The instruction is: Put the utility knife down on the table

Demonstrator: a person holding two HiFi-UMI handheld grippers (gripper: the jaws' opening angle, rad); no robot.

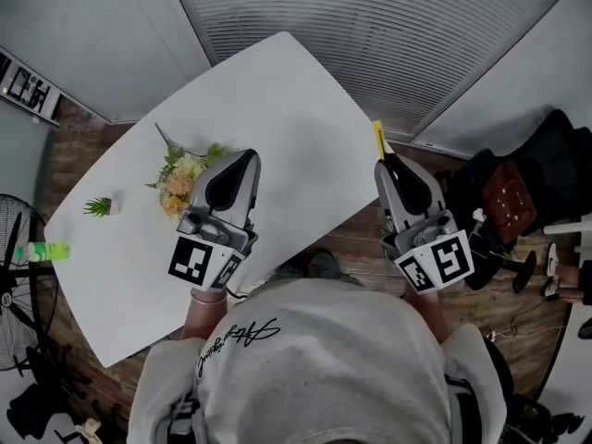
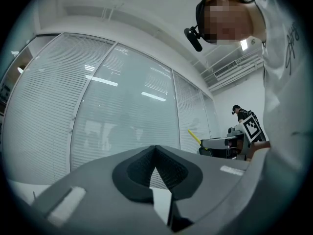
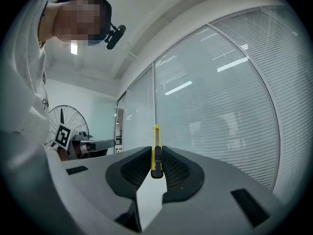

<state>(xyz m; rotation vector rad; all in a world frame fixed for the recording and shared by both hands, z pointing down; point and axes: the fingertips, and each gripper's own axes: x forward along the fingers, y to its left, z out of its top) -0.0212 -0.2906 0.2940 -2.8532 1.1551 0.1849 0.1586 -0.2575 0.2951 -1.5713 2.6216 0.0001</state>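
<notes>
A yellow utility knife (image 3: 156, 137) stands upright between the pads of my right gripper (image 3: 156, 150), which is shut on it. In the head view the utility knife (image 1: 378, 140) pokes out past my right gripper (image 1: 386, 163), just off the right edge of the white table (image 1: 296, 100). My left gripper (image 1: 248, 157) hovers over the table's near part beside the flowers. Its jaws meet at the tips, shut with nothing in them, as the left gripper view shows (image 2: 155, 148). Both grippers point roughly level toward the blinds.
A small flower bouquet (image 1: 185, 176) lies on the table left of my left gripper. A tiny potted plant (image 1: 100, 207) and a green bottle (image 1: 43, 251) sit near the table's left edge. A fan (image 1: 18, 289) stands on the left, a dark chair (image 1: 532, 188) on the right.
</notes>
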